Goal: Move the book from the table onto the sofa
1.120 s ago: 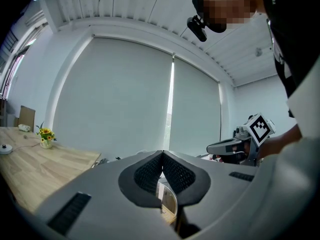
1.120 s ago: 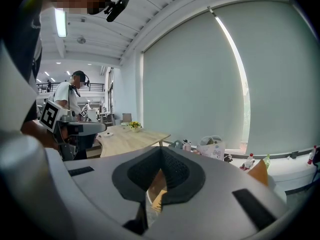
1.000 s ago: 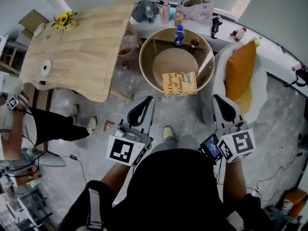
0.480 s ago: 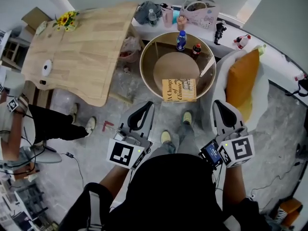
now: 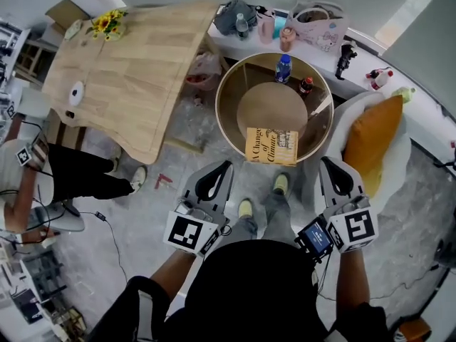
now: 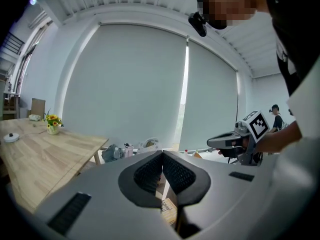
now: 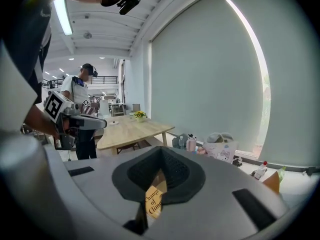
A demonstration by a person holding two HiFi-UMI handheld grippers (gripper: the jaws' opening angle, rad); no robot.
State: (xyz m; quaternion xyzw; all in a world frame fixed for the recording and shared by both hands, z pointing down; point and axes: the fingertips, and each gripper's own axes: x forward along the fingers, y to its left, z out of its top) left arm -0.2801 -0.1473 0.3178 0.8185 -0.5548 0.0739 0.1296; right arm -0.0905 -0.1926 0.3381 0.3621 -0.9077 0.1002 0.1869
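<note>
Left gripper (image 5: 224, 167) and right gripper (image 5: 325, 164) hover side by side close to the person, each with its jaws pressed together and holding nothing. One book (image 5: 271, 146) lies flat at the near edge of the round worktop (image 5: 274, 109), just beyond the two gripper tips. Two bottles stand at its far side: a blue-capped bottle (image 5: 283, 68) and a dark bottle (image 5: 306, 85). One orange cushion (image 5: 372, 144) leans on the white sofa (image 5: 350, 112) to the right, and one long wooden worktop (image 5: 121, 70) stands to the left.

Steep overhead and two low forward views share the book (image 5: 271, 146).
</note>
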